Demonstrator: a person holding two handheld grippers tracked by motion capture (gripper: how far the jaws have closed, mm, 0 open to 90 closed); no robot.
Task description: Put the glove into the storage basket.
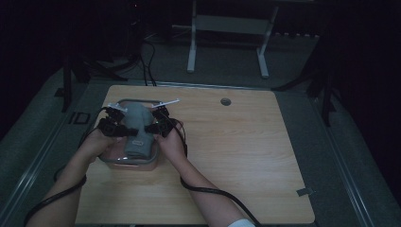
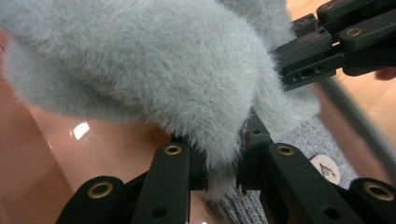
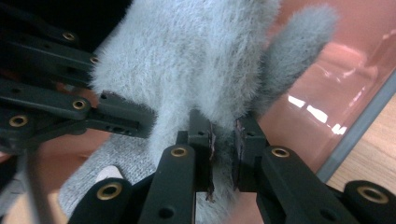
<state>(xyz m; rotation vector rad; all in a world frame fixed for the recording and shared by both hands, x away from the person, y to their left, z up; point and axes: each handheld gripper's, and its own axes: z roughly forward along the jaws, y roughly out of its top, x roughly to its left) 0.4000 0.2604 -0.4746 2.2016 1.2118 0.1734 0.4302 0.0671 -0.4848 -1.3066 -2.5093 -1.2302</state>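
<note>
Over a pink bin point(image 1: 109, 160) on the desk point(image 1: 236, 156), both grippers hold a fuzzy grey garment point(image 1: 137, 124). The left gripper point(image 2: 223, 163) and right gripper point(image 3: 223, 154) each have fingers clamped on its fabric. It seems mid-placement; next, likely lowering it into the bin and letting go.

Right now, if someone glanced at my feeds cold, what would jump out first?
The fuzzy grey garment, held up over the pink bin at the table's near-left, with the left gripper and right gripper each pinching its fur from opposite sides. Beneath it in the bin lies a grey knit piece with a small round tag.
</note>
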